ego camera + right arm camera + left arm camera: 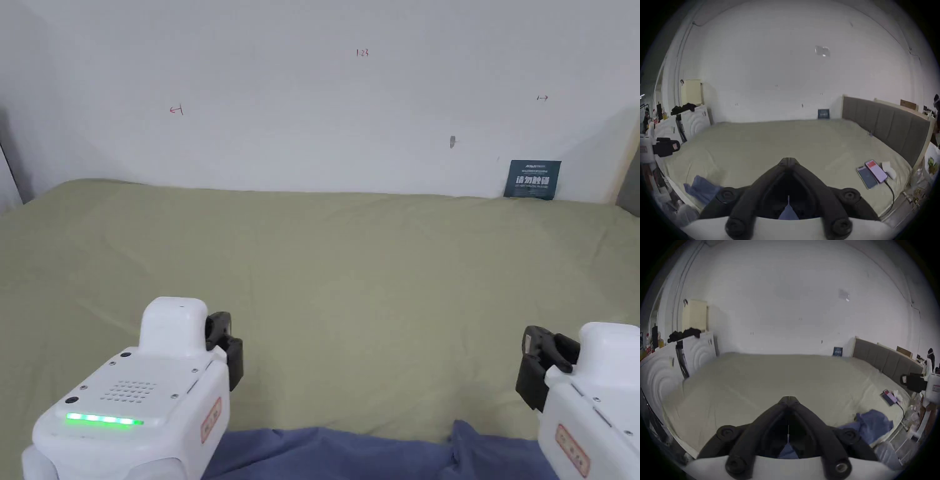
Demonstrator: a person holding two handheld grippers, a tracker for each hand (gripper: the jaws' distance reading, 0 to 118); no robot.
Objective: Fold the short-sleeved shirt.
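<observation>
Item: blue short-sleeved shirt (pixel 350 451), lying crumpled at the near edge of the bed (pixel 350 275).

I am holding both grippers above the olive-green sheet, well apart, pointing toward the white wall (pixel 312 94). The left gripper (pixel 788 397) is showing its jaws pressed together with nothing between the tips; the right gripper (pixel 788 158) is showing the same. Blue shirt fabric is lying beneath each gripper body. Two phones (pixel 872 173) are lying side by side near the grey headboard (pixel 883 123), one with a cable attached. A dark sign (pixel 532 179) is leaning against the wall.
</observation>
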